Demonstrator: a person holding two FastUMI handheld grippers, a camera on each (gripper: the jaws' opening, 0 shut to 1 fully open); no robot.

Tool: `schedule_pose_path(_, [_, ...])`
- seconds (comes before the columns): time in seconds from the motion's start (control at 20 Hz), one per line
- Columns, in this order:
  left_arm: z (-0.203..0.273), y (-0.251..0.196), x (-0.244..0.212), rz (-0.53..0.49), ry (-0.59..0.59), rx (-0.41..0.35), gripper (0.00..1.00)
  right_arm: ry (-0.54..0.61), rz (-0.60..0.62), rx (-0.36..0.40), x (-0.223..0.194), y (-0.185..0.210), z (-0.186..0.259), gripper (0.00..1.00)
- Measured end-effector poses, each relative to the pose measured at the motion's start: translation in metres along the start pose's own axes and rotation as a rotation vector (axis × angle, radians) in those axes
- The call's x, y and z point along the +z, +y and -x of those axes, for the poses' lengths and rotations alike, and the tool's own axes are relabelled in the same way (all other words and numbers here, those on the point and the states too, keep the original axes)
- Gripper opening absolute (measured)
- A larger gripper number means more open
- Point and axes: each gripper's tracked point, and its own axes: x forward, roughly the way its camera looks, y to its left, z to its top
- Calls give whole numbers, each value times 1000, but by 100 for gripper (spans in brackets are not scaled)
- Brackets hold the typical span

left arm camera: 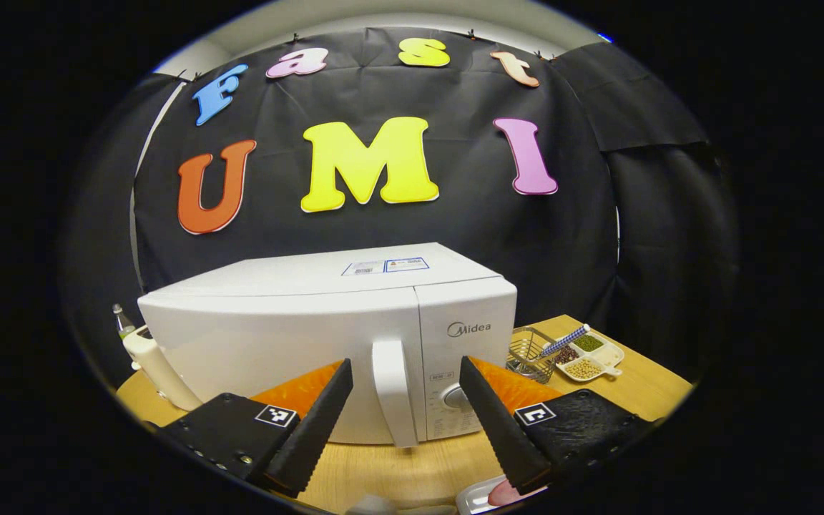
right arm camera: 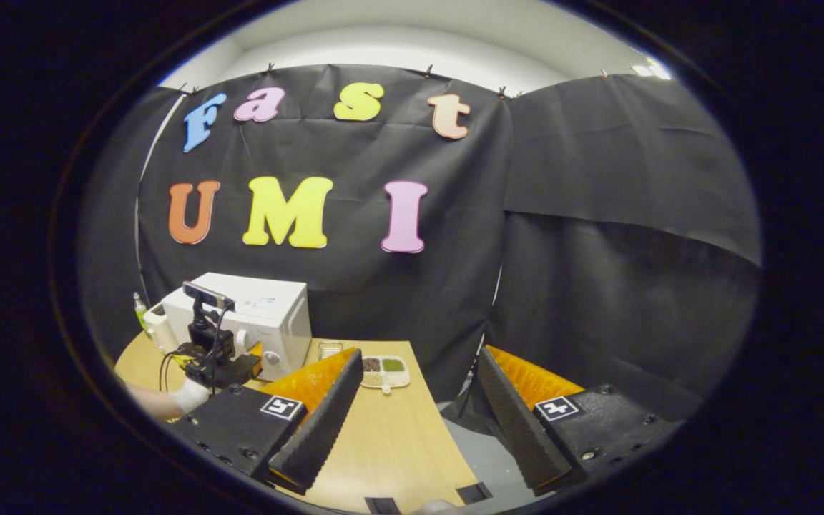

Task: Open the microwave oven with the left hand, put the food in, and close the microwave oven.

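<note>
Right now I have the microwave oven (left arm camera: pixel 326 336) dead ahead in the left gripper view, standing on the wooden table (left arm camera: pixel 398 468) with its door shut and its front turned toward me; its long axis runs left to right, and the upright white door handle (left arm camera: pixel 392 390) sits just left of the control panel (left arm camera: pixel 466 375). My left gripper (left arm camera: pixel 403 411) has its fingers spread wide apart, holding nothing, with the handle showing in the gap between them but not touched. To the right of the oven I see a small wire basket (left arm camera: pixel 530 354) and a white divided dish (left arm camera: pixel 589 357) of beans and seeds, with a blue patterned stick leaning across the two. At the oven's left a cream-coloured object (left arm camera: pixel 158 365) is partly hidden, so I cannot tell what it is. At the near edge a white container with something pink in it (left arm camera: pixel 501 492) is cut off, possibly the food. In the right gripper view my right gripper (right arm camera: pixel 415 415) is also wide open and empty, held over the table's right edge (right arm camera: pixel 448 443), well apart from the oven (right arm camera: pixel 254 315), which stands far to the left. There the other gripper (right arm camera: pixel 215 357), with its camera on top, is in front of the oven in a white-gloved hand (right arm camera: pixel 187 395). Black cloth walls close the booth behind, with a pale ceiling above.
</note>
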Motion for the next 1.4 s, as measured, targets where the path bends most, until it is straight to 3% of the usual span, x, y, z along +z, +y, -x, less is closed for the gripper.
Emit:
schedule_pose_path(0.15, [-8,2,-12,23,28,9,87,14,-9,-3,-7,-3,0,100])
schedule_pose_path(0.2, [-9,5,-14,24,29,31,79,14,-6,-7,-7,-5,1,100])
schedule_pose_path(0.25, [-11,12,-15,29,21,59,61,12,-3,-13,-8,-7,2,100])
schedule_pose_path(0.3, [-13,6,-19,60,33,22,56,13,2,-19,-8,-9,4,100])
schedule_pose_path(0.4, [-10,0,-29,108,55,13,31,17,5,-22,-11,-9,7,100])
schedule_pose_path(0.65, [-10,4,-29,93,59,23,14,6,11,-25,-8,-8,16,100])
schedule_pose_path(0.7, [-10,3,-29,94,65,18,12,2,5,-21,-5,-6,19,96])
schedule_pose_path(0.75, [-9,4,-31,82,73,17,12,-4,1,-18,-4,-4,21,100])
schedule_pose_path(1.05, [-3,4,-34,59,92,-14,12,-34,18,-19,1,1,39,96])
schedule_pose_path(1.2, [40,10,-40,18,54,-20,12,-49,8,-10,4,5,46,100])
schedule_pose_path(1.25, [55,14,-44,5,49,-24,12,-49,6,4,1,11,46,97])
schedule_pose_path(1.4, [98,28,-55,40,76,-54,12,-44,-3,60,-1,31,47,100])
